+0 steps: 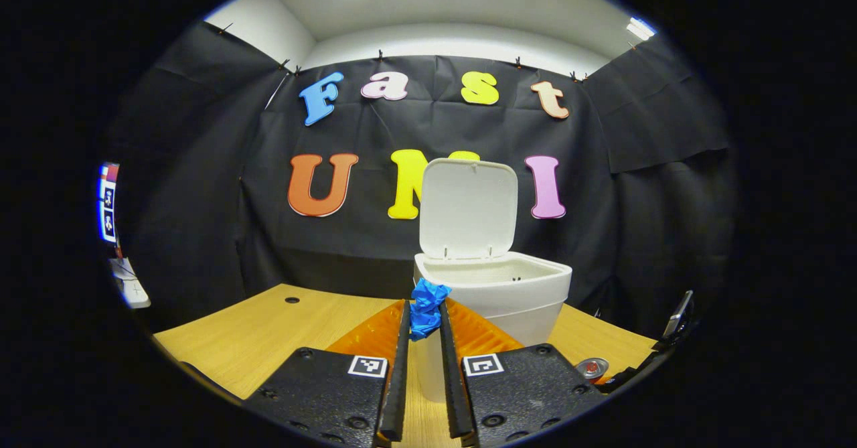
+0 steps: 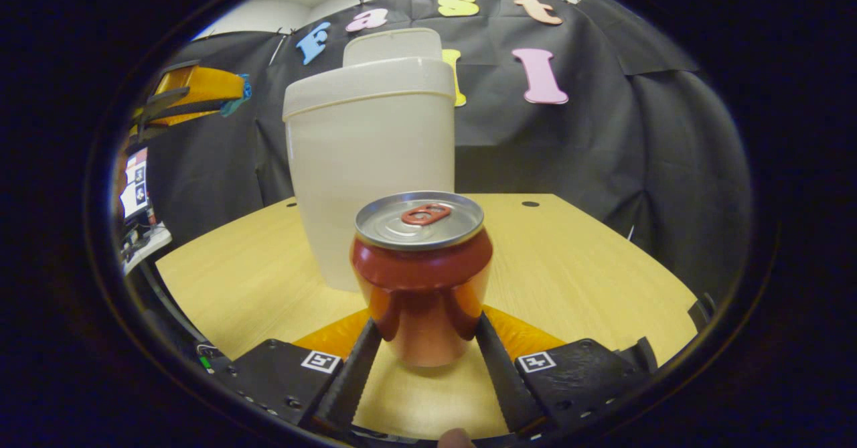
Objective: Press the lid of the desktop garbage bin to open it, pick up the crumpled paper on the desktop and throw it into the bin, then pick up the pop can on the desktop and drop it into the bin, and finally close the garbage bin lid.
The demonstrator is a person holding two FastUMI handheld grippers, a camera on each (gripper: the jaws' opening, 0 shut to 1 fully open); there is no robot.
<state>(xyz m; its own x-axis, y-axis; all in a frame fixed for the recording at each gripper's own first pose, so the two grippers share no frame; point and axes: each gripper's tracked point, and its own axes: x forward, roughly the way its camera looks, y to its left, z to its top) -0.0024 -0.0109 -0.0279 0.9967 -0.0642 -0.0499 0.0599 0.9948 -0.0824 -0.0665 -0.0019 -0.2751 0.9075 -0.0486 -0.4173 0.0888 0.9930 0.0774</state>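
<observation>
Between the right gripper fingers stands the pop can, upright on the worktop, fingers flanking but seemingly not yet squeezing it. The left gripper, clamped on blue crumpled paper, is held just short of the bin, whose lid stands open; the mouth lies ahead and slightly right.

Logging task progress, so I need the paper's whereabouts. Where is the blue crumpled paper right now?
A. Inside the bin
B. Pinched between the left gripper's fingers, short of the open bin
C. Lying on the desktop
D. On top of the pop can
B: the left gripper pinches the crumpled paper in front of the open garbage bin.
</observation>
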